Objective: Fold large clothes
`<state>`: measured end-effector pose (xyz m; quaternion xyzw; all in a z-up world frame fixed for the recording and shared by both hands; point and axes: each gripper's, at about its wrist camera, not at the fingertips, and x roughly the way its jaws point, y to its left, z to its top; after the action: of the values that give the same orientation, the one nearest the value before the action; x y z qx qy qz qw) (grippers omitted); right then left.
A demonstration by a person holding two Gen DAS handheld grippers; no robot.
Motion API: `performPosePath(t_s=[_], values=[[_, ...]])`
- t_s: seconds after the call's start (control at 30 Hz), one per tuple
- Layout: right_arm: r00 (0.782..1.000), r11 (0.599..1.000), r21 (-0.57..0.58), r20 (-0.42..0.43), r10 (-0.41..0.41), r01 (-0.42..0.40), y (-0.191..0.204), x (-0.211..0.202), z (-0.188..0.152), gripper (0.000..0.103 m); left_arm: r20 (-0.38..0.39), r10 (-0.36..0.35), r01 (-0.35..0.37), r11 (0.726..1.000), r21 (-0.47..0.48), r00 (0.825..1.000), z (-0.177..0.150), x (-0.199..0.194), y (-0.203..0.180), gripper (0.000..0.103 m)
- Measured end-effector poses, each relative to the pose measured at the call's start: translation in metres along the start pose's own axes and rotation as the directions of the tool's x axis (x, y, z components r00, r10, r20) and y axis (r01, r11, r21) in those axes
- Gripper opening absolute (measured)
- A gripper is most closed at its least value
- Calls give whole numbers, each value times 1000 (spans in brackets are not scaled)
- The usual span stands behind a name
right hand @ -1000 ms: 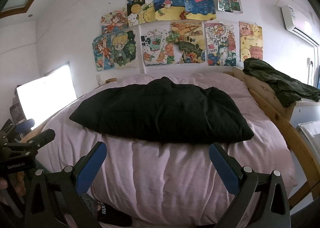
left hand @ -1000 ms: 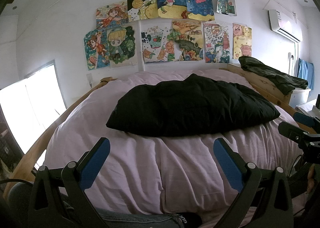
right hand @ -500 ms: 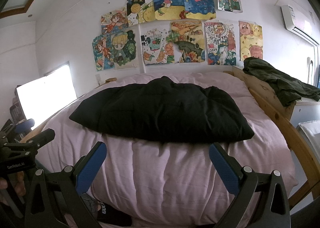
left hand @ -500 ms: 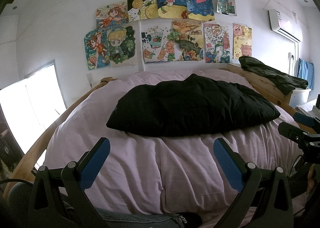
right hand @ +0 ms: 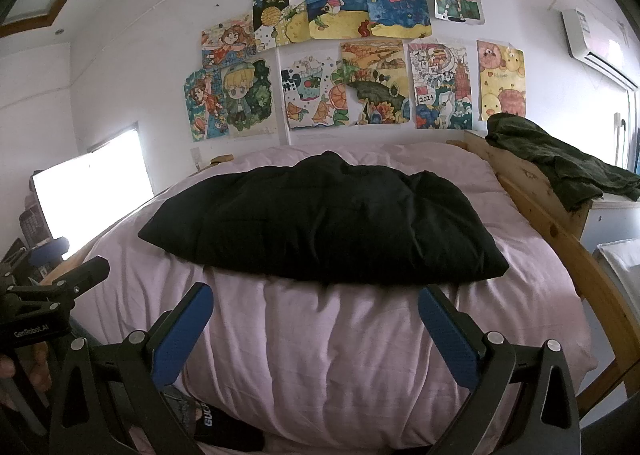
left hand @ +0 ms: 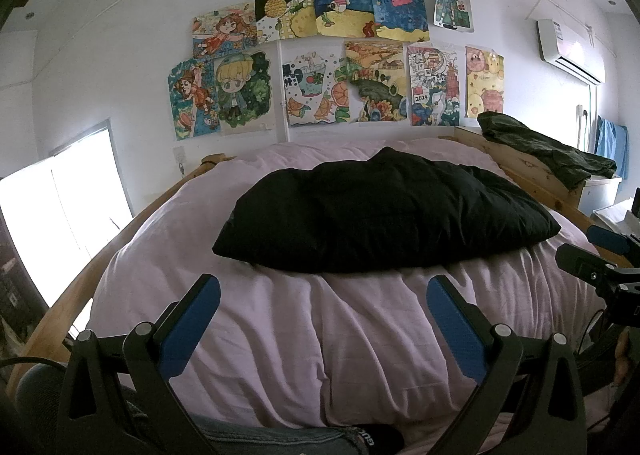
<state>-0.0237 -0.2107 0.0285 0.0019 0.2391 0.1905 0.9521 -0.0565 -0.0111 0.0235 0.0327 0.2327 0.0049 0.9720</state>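
A black padded garment lies in a compact, puffy bundle across the middle of the bed, on the pink cover and nearer the head end than the foot, so it looks already folded or close to it. The left gripper and the right gripper both hang short of the foot edge with jaws spread wide and nothing between them, well apart from the garment, probably ready for a reach in. A dark green garment is draped over the wooden frame at the far right corner, perhaps waiting its turn.

"GenRobot.AI" on left gripper; "2024" on poster
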Motion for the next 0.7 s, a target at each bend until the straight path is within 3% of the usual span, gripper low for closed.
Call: performPosePath(t_s=[0.47, 0.7], values=[[1000, 1000, 1, 0, 0, 0, 0, 0, 0, 103, -2, -13, 13, 1000, -7, 1000, -1, 0, -1, 102], [1000, 1000, 1, -1, 1, -1, -1, -1, 1, 103, 16, 45, -45, 999, -15, 999, -3, -3, 2, 101]])
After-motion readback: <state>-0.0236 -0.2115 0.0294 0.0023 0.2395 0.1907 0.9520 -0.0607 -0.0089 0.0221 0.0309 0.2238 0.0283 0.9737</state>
